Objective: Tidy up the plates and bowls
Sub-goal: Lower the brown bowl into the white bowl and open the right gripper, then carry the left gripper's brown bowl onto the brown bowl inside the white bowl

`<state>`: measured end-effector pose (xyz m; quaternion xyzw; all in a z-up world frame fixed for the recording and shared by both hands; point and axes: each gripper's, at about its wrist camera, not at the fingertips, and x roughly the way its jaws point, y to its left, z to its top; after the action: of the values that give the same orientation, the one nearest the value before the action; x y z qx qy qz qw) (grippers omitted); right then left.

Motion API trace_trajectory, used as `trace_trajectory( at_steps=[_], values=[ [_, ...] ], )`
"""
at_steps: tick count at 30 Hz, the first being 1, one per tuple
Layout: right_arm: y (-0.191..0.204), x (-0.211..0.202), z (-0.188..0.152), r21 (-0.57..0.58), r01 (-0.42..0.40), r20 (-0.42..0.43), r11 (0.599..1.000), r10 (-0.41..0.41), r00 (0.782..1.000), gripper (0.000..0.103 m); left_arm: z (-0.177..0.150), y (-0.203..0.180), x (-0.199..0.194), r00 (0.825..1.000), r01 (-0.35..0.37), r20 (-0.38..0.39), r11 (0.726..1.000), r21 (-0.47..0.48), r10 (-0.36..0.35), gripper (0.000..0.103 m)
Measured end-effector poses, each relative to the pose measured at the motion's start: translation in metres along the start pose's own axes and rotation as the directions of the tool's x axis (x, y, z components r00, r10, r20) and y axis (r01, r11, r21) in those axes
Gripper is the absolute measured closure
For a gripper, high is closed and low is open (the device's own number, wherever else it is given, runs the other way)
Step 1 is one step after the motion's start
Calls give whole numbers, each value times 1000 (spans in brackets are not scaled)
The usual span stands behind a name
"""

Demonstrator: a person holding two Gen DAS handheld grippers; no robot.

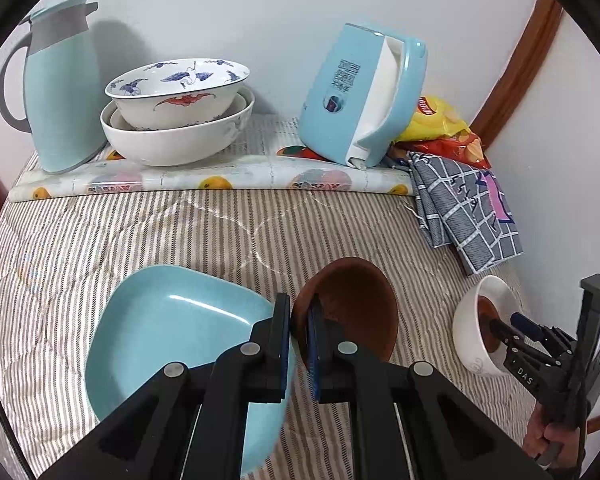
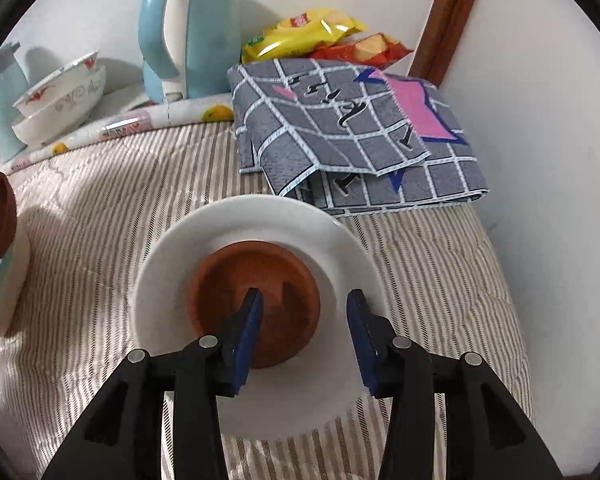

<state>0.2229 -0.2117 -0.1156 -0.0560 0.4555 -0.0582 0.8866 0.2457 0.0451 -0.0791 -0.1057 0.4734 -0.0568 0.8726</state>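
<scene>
The left gripper (image 1: 299,336) is clamped on the rim of a brown bowl (image 1: 356,304), held tilted on edge above the striped cloth (image 1: 140,232), just right of the blue plate (image 1: 168,332). The right gripper (image 2: 304,336) stands open, its left finger (image 2: 248,332) inside a second brown bowl (image 2: 256,304) and its right finger outside that bowl's wall, over the white bowl (image 2: 180,268) it nests in. That nest sits near the cloth's right edge, just before the checked towel (image 2: 340,128). The coming move likely turns on this: the held bowl lies to the left of the nest (mouth facing sideways), so it must travel right and level out to stack.
</scene>
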Motion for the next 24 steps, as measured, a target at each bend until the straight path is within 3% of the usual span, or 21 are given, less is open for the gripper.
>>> trace_trajectory(
  at_steps=[5,10,15,24],
  values=[
    [-13,-31,-7,49,-37,65,998,34,997,58,-2,-18,-10,1000,7,8,1000,25,-7,95],
    [-48,-62,-22,140,-35,133,990,17,991,56,-6,-46,-15,1000,18,12,997,71,-18,95],
    [-81,-81,-40,218,-58,153,974,25,988,56,-11,-77,-14,999,50,4,993,104,-51,95],
    [-110,-104,-74,227,-35,172,973,-5,985,55,-21,-132,1,994,106,-41,981,161,-101,95]
  ],
)
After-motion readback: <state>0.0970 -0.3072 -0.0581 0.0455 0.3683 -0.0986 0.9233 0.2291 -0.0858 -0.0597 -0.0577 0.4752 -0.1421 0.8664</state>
